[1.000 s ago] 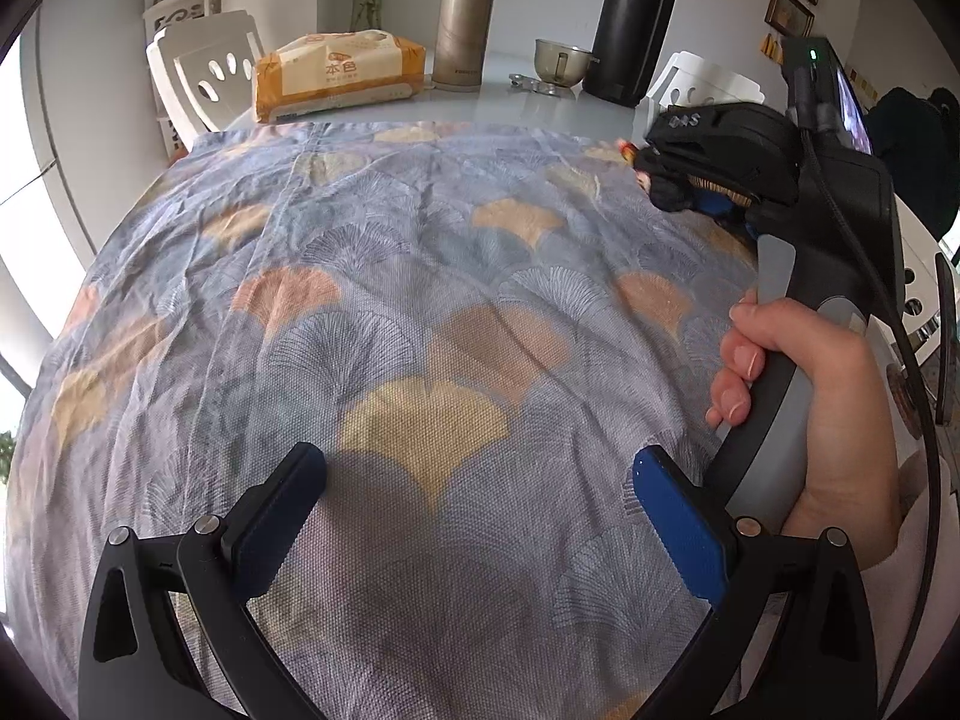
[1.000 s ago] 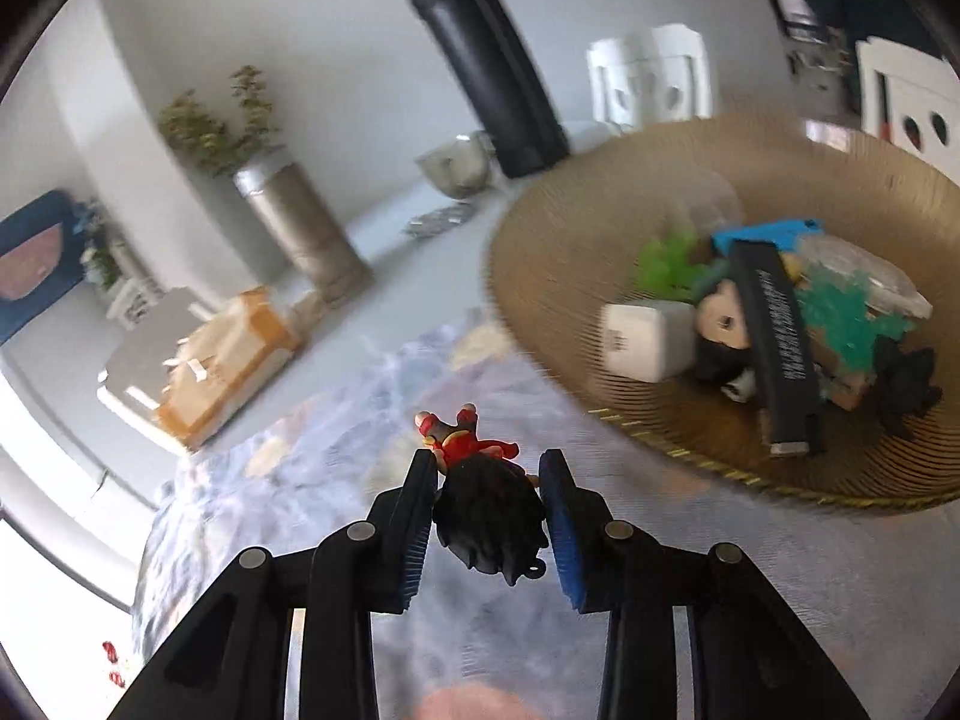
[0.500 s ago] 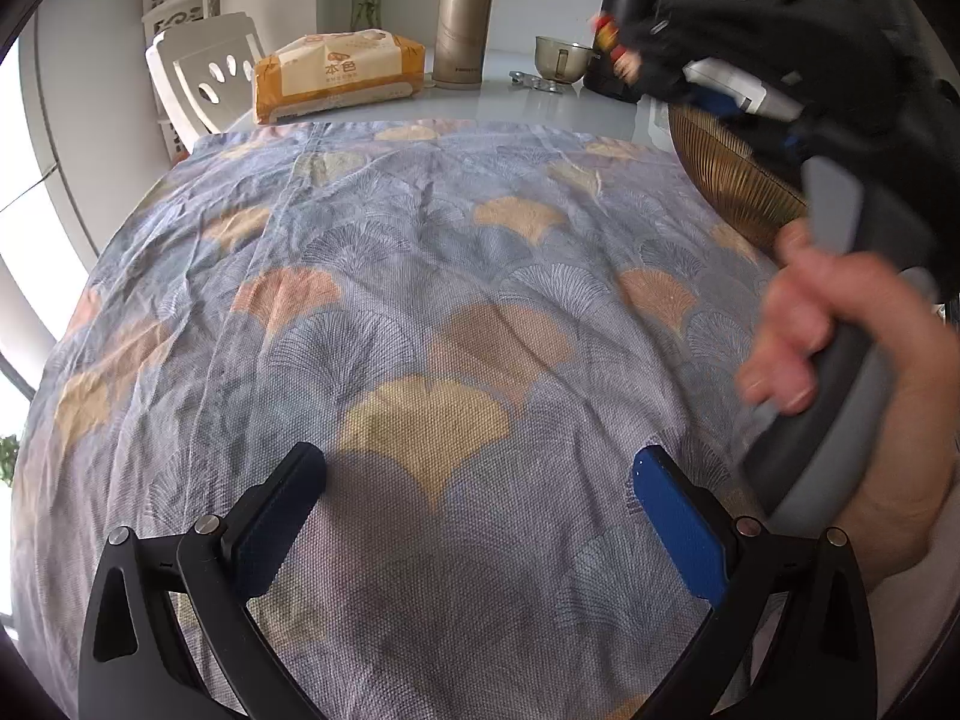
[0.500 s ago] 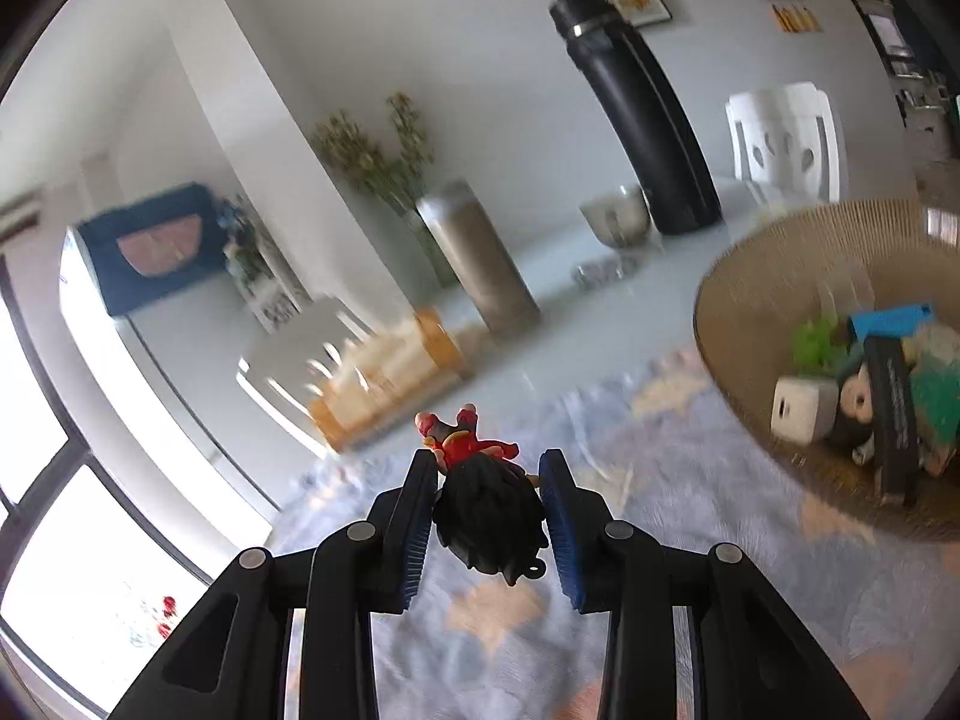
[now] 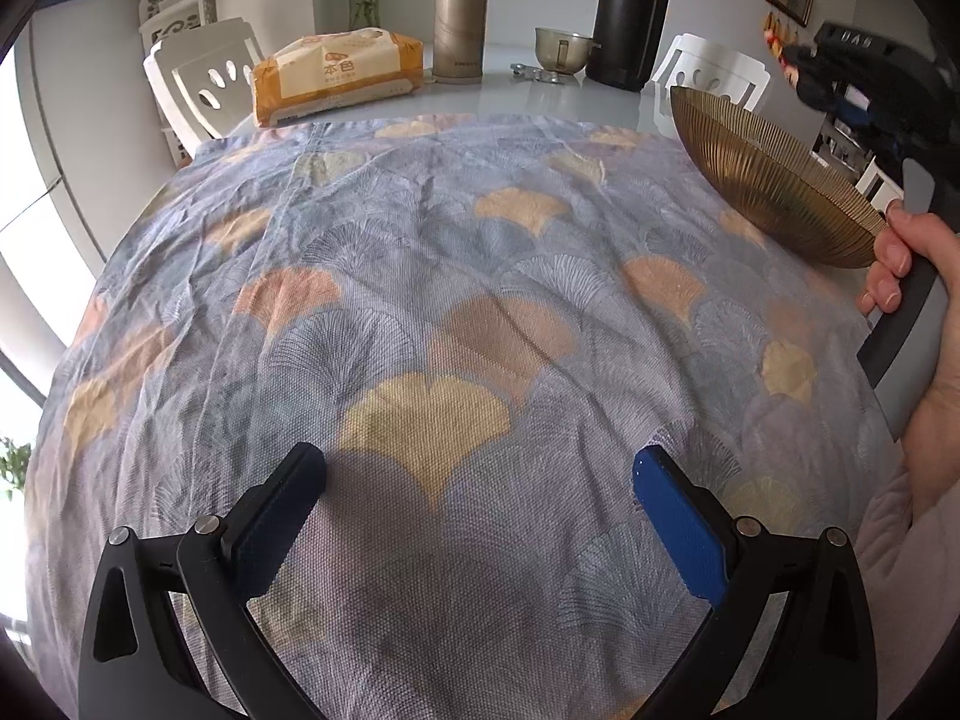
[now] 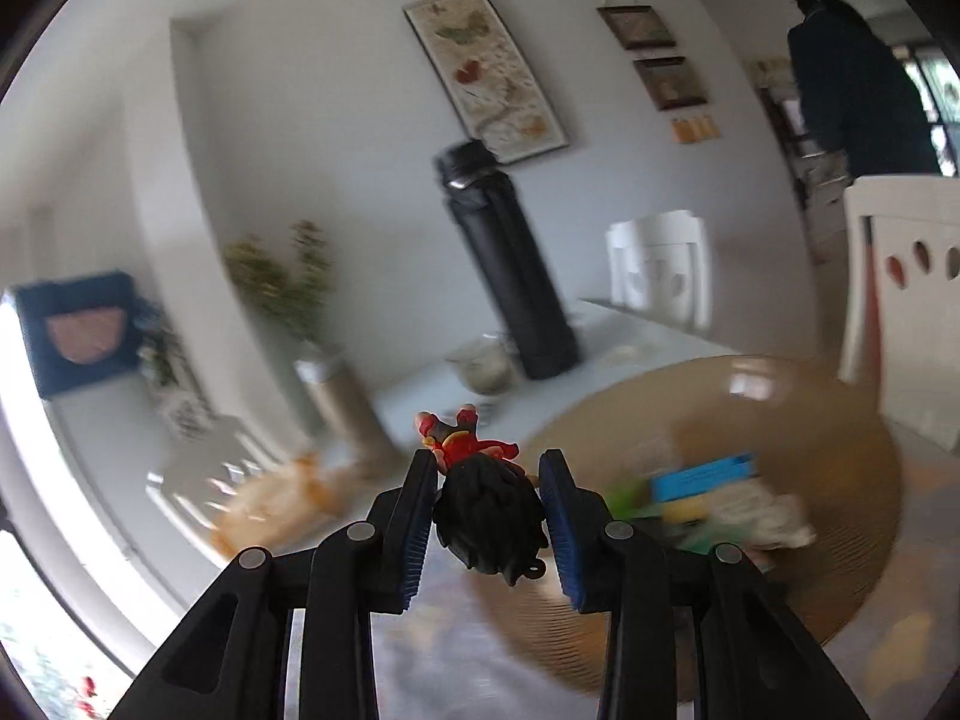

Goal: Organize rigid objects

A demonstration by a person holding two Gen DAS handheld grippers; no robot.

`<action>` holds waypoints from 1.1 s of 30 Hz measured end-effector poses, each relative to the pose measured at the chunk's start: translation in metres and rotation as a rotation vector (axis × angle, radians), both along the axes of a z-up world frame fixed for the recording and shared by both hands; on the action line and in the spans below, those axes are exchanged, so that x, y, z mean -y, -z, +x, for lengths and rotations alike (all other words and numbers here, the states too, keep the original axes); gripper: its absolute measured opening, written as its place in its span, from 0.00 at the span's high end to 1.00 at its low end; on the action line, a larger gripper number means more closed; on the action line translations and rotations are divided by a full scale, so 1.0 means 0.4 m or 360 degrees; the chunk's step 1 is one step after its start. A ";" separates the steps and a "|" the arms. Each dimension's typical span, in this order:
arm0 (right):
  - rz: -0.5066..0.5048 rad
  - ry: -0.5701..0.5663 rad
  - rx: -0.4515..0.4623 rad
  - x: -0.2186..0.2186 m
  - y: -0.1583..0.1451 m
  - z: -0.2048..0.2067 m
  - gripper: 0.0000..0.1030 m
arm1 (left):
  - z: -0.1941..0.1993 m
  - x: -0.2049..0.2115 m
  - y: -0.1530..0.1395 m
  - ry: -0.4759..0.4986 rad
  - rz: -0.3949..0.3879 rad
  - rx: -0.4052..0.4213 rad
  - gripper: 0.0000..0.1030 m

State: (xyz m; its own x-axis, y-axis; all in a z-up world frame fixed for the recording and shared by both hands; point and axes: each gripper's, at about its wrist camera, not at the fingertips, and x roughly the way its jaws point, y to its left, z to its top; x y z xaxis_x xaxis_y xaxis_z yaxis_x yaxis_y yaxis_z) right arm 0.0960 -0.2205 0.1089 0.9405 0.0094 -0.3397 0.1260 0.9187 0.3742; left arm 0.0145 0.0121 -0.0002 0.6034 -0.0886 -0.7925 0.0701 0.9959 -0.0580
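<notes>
My right gripper (image 6: 487, 483) is shut on a small toy figure (image 6: 489, 519) with black hair and a red body, held in the air above the near rim of a ribbed golden bowl (image 6: 840, 420). The bowl holds several small objects, blurred here. In the left wrist view the bowl (image 5: 774, 192) stands at the right on the patterned cloth, with the right gripper (image 5: 804, 69) and its figure above the bowl's far side. My left gripper (image 5: 474, 480) is open and empty, low over the cloth.
A blue-grey tablecloth with fan patterns (image 5: 420, 300) covers the table. At the back stand a tissue pack (image 5: 336, 75), a beige flask (image 5: 459, 15), a small metal cup (image 5: 561, 48) and a tall black thermos (image 5: 630, 12). White chairs (image 5: 204, 78) surround the table.
My right gripper has lifted with the figure and swung to the right, from beside the bowl to above it. The left gripper has not moved.
</notes>
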 end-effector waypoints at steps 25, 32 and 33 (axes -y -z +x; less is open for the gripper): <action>-0.0211 -0.0853 -0.0681 -0.100 0.075 -0.179 0.00 | -0.016 0.020 0.003 -0.0017 0.0104 -0.0031 0.00; -0.0354 -0.0903 -0.0823 -0.123 0.198 -0.234 0.00 | -0.009 0.025 0.003 -0.0068 0.0108 -0.0038 0.00; -0.0358 -0.0901 -0.0835 -0.123 0.207 -0.234 0.00 | -0.009 0.025 0.003 -0.0065 0.0104 -0.0039 0.00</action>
State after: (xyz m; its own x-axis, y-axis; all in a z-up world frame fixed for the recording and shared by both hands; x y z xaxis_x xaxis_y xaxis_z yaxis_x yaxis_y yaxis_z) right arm 0.0025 -0.1712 0.0262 0.5307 0.3156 -0.7866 -0.2732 0.9423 0.1937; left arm 0.0110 0.0020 -0.0013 0.5857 -0.0119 -0.8105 0.0289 0.9996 0.0062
